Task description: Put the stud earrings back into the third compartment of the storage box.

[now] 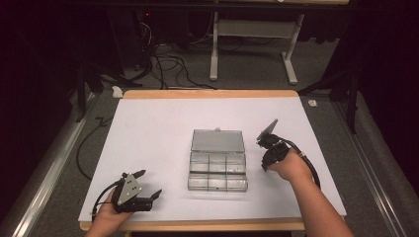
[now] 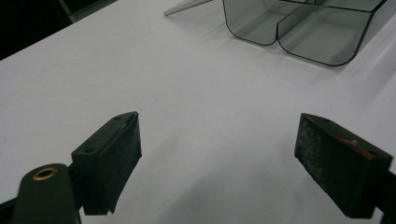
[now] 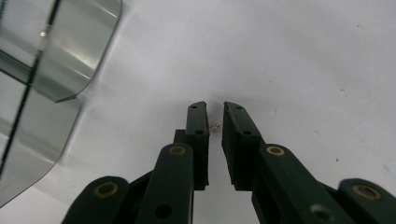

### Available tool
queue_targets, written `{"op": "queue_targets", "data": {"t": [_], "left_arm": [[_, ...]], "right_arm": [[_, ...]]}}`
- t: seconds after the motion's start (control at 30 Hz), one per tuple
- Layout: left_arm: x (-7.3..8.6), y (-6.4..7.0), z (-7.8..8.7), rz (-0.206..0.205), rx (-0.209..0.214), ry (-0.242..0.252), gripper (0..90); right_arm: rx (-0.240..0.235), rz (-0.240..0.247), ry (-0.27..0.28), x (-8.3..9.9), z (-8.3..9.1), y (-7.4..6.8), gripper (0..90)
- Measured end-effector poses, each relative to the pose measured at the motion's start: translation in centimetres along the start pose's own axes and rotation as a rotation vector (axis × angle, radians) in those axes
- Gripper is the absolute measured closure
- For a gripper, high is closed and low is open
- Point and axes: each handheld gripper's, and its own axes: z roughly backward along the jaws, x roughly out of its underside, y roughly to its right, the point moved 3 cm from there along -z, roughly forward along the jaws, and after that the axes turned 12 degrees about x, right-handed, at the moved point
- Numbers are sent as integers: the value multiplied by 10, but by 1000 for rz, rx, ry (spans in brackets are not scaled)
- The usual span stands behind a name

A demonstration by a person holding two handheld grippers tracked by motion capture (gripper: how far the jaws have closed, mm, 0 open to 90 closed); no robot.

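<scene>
A: What is seen from the high view?

B: A clear box [image 1: 218,165] lies open mid-table [image 1: 148,128], its lid folded back toward the far edge. The right gripper [image 1: 265,144] is held just beside the box's right side, tipped down to the surface. The left gripper [image 1: 148,185] is kept near the front-left corner, well apart from the box, jaws spread.

A: And the left gripper view?

B: The two pads [image 2: 109,161] are shown wide apart with nothing between them — bare table below. The box's rounded compartments [image 2: 299,28] are seen ahead and to the upper right, some way off.

A: The right gripper view?

B: The jaws are nearly together, a narrow gap left between them. A tiny pale bead [image 3: 216,126] is seen in that gap near the tips, close against the left pad. Whether it is actually pinched or merely lies on the table between the pads cannot be told. The box's edge [image 3: 70,60] is seen to the upper left of the jaws.

A: So what does the coming move turn on?

B: The bead is at the right gripper's tips and the box lies just to its left — the right hand is judged far nearer. A short carry leftward over the box wall would be called for; too small a bead for any long axis to be made out.
</scene>
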Motion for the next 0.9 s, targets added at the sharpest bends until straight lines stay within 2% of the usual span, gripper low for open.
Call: {"op": "queue_targets", "data": {"t": [0.03, 0.17, 0.33, 0.5, 0.9], "left_arm": [[0, 0, 0, 2, 0, 4, 153], [0, 0, 0, -1, -1, 0, 153], [0, 0, 0, 0, -2, 1, 153], [0, 0, 0, 1, -2, 4, 153], [0, 0, 0, 0, -2, 0, 153]], "right_arm": [[-6, 14, 10, -1, -4, 1, 816], [-12, 9, 0, -1, -8, -1, 816], [-4, 8, 2, -2, -8, -2, 839], [0, 27, 12, -3, -8, -2, 868], [2, 39, 15, -2, 6, -1, 868]]}}
